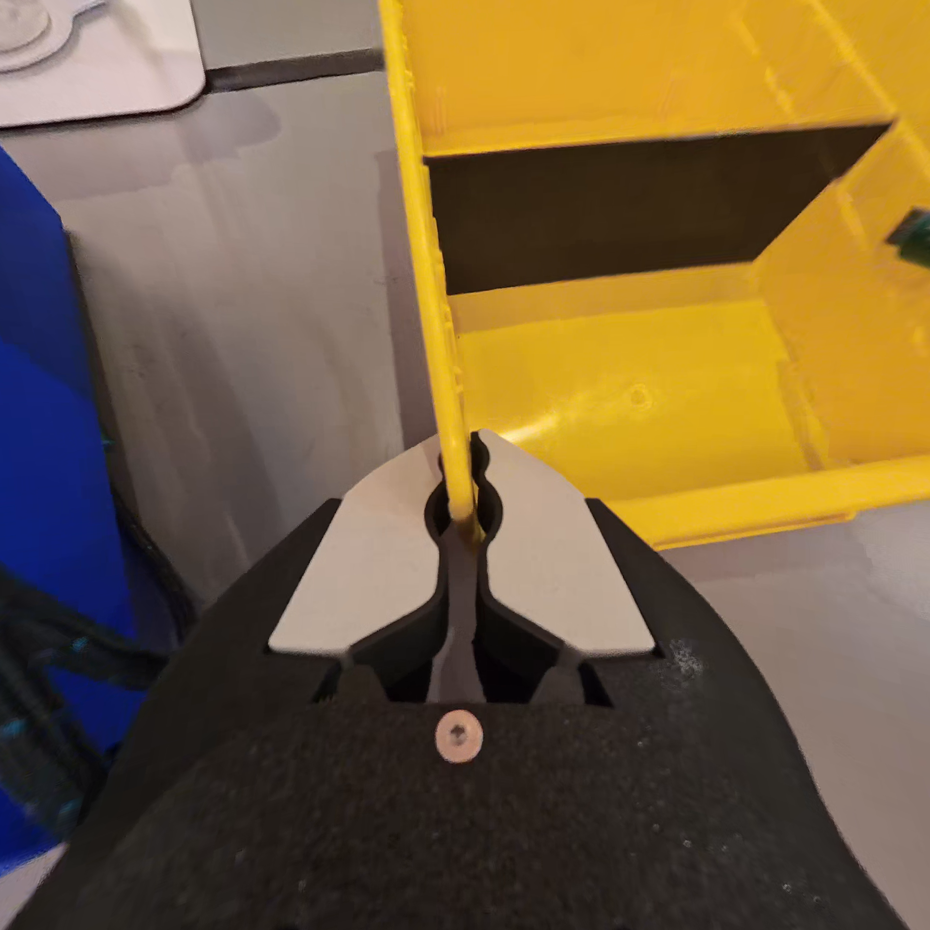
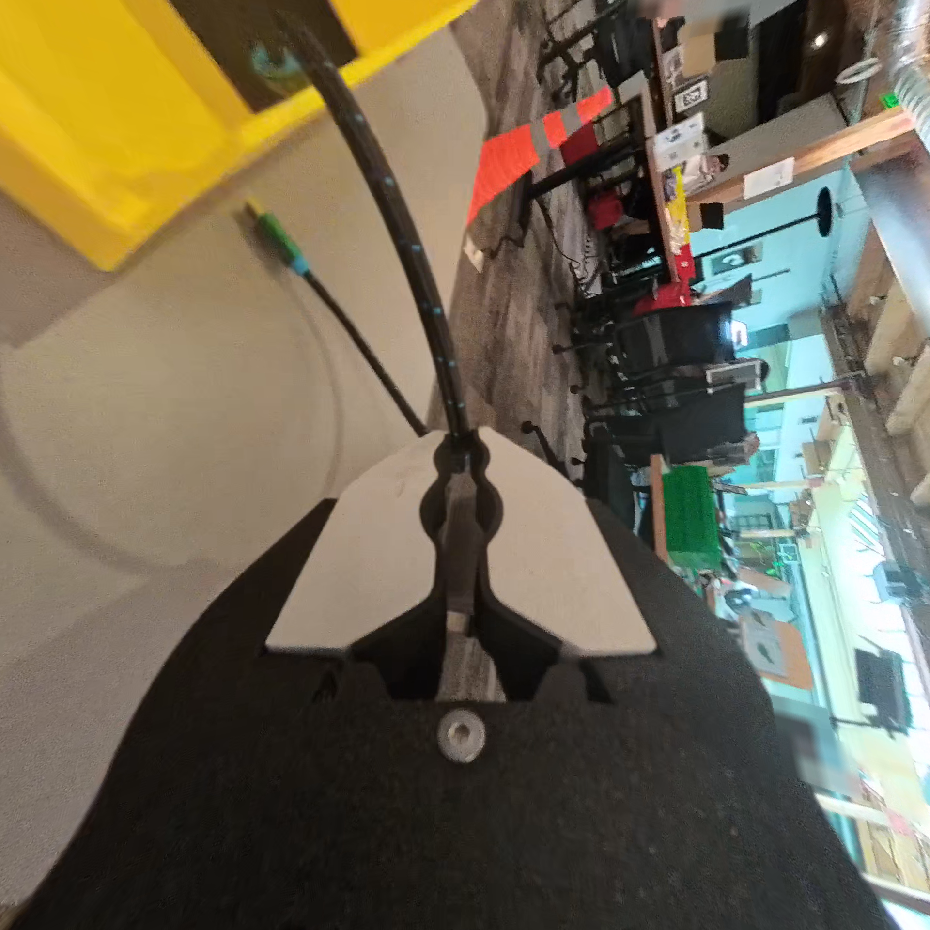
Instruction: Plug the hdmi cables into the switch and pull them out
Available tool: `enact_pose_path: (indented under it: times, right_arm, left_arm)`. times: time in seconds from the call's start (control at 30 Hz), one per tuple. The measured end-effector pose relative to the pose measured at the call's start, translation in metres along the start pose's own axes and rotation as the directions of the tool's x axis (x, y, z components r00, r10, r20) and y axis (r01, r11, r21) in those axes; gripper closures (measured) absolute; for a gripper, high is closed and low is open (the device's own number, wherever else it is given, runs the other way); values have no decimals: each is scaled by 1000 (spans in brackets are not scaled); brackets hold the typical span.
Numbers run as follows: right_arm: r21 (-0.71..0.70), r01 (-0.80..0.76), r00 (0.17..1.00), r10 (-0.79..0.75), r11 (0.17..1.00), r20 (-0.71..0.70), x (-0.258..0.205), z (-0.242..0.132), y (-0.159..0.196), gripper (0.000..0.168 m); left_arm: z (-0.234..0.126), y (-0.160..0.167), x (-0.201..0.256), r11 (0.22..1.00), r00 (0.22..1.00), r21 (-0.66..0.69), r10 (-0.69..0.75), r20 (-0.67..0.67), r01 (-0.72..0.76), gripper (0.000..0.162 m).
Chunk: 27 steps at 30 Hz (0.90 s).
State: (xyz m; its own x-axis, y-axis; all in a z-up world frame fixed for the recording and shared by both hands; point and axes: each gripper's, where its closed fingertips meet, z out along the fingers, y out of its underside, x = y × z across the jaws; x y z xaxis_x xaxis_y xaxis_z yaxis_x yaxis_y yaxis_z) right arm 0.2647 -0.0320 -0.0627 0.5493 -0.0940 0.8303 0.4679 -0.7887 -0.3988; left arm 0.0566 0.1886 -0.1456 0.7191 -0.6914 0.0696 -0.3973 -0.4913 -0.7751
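Grey table [image 1: 251, 302], one yellow bin [image 1: 629, 392], two cables [image 2: 387, 186].

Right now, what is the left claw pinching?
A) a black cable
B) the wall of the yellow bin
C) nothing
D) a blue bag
B: in the left wrist view the left claw is shut on the thin side wall of the yellow bin, which runs straight in between its fingers.

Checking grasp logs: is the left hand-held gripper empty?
No, the left hand-held gripper is shut on the yellow bin's wall.
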Motion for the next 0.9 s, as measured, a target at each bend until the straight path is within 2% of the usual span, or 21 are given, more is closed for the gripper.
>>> enact_pose_path:
  times: [0.1, 0.2, 0.33, 0.5, 0.57, 0.67, 0.8, 0.9]
  right_arm:
    - [16, -57, 995, 58, 998, -83, 50, -23, -1, 162]
    - [85, -102, 984, 113, 991, -140, 95, -51, -20, 162]
    - [214, -112, 973, 151, 970, -175, 138, -90, -71, 162]
    - [395, -110, 990, 135, 912, -36, 138, -105, -149, 162]
    - [413, -121, 992, 120, 903, 29, 128, -90, -167, 162]
    - [394, -82, 996, 64, 915, 59, 104, -43, -176, 162]
    - [336, -42, 980, -27, 941, 197, 37, 27, -164, 162]
    - [283, 109, 960, -175, 953, 220, -11, 62, -149, 162]
  left_arm:
    - [-2, 1, 4, 1000, 1000, 9, -20, 2, 20, 158]
    - [-4, 3, 13, 1000, 1000, 14, -13, 2, 13, 157]
    - [-8, 8, 34, 999, 1000, 43, -16, -3, 16, 155]
    - [-8, 14, 67, 999, 997, 53, -8, -77, 12, 146]
    - [-7, 15, 68, 999, 996, 44, -15, -89, 19, 146]
    - [-7, 17, 71, 998, 987, 27, -46, -151, 51, 143]
    - [-7, 20, 74, 997, 972, 16, -76, -222, 81, 141]
    - [-7, 20, 76, 997, 971, 25, -60, -233, 68, 140]
